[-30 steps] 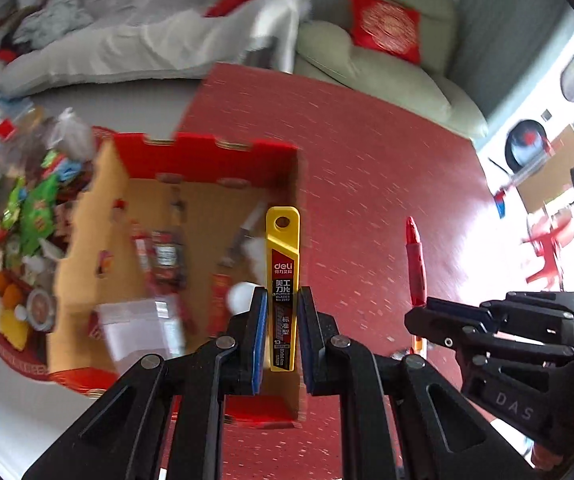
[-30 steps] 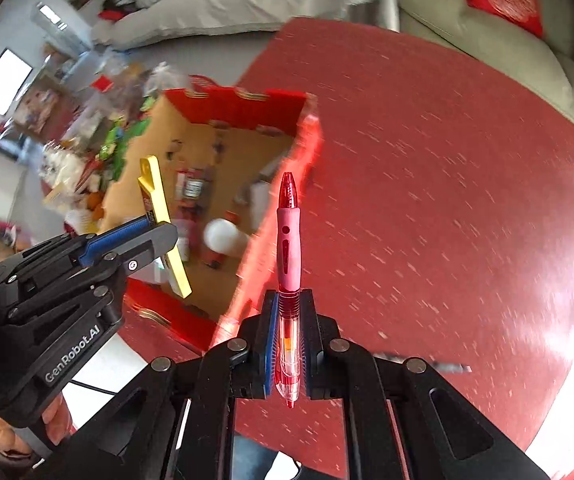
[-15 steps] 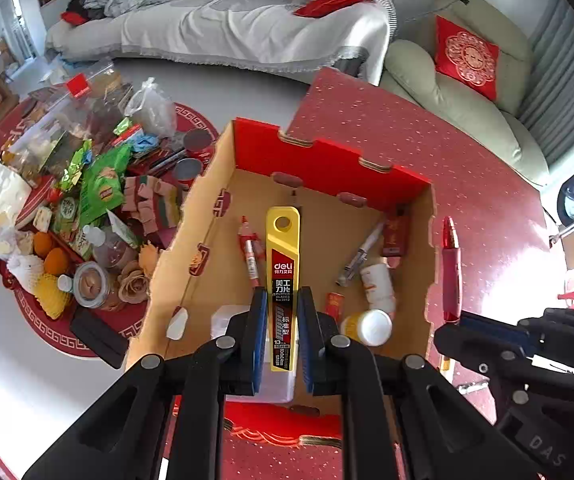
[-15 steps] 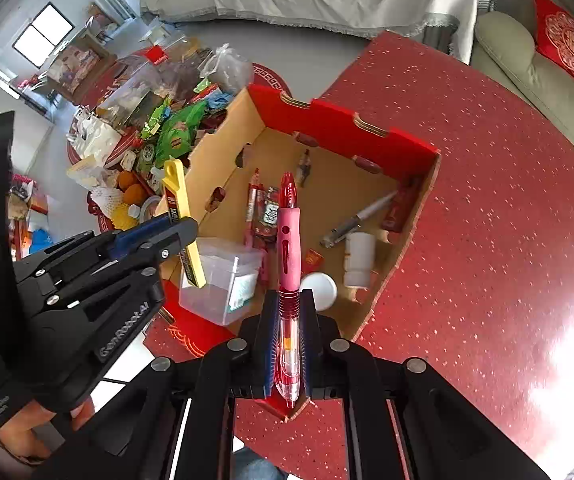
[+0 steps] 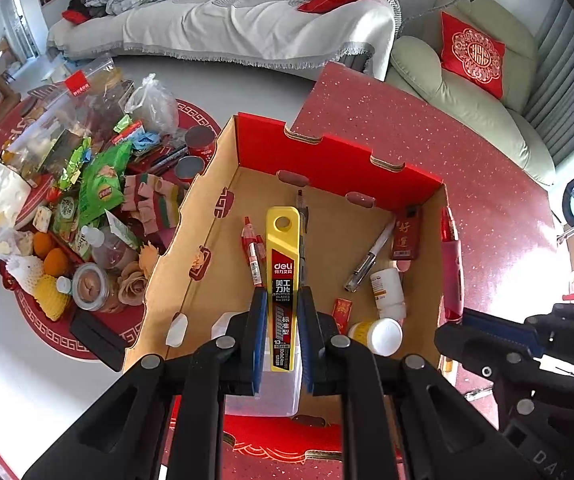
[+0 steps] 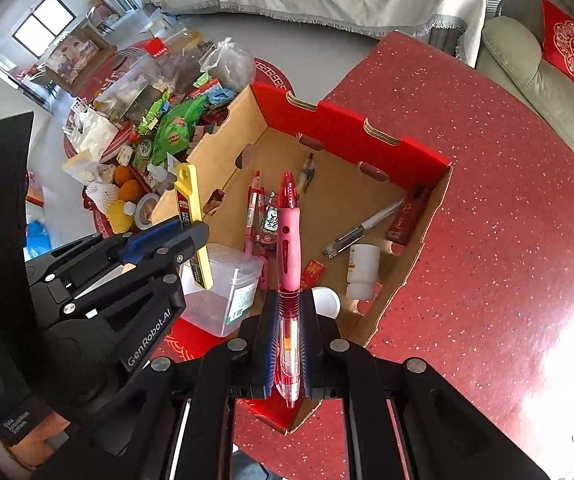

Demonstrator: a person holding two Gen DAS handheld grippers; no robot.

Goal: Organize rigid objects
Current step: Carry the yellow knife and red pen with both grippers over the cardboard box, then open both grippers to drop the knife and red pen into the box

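Two claws hang over one open cardboard box (image 5: 207, 208) on the red surface (image 6: 507, 200). The left claw (image 5: 281, 322) is clamped on one yellow blade case (image 5: 283, 264), which sticks out toward 12 o'clock above the box floor. The right claw (image 6: 289, 328) is clamped on one red pen (image 6: 289, 248), also pointing to 12 o'clock over the box. Inside lie two white bottles (image 5: 387, 292), one clear tub (image 6: 223, 288) and one silver pen (image 5: 369, 256).
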